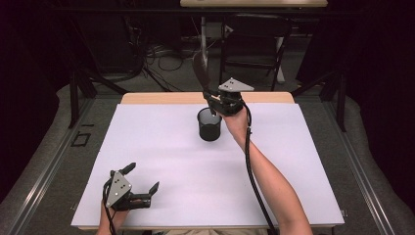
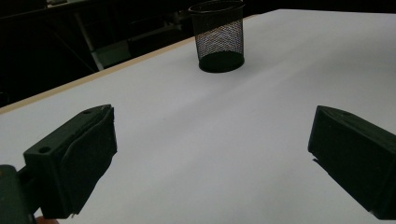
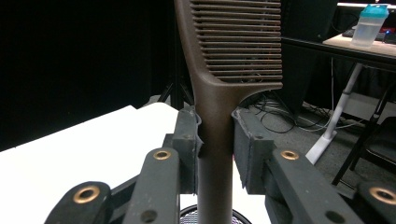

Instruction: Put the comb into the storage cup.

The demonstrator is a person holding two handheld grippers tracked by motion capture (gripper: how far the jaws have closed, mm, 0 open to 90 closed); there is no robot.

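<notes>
R tongs (image 3: 216, 135) clamped on comb (image 3: 233, 51) handle, upright over mesh cup (image 1: 209, 125). L tongs (image 2: 210, 154) wide open, empty, low over table (image 1: 195, 171).

Dark brown plastic comb (image 3: 219, 70) with fine parallel teeth, uniform in colour. Black wire-mesh cylindrical cup (image 2: 218, 37), fine grid pattern, solid black base. Bench (image 1: 161, 156) surface plain white, pale wood edge at the far side. Both pairs of jaws were matte black; brass-coloured rivets on the right gripper (image 3: 215, 140).
</notes>
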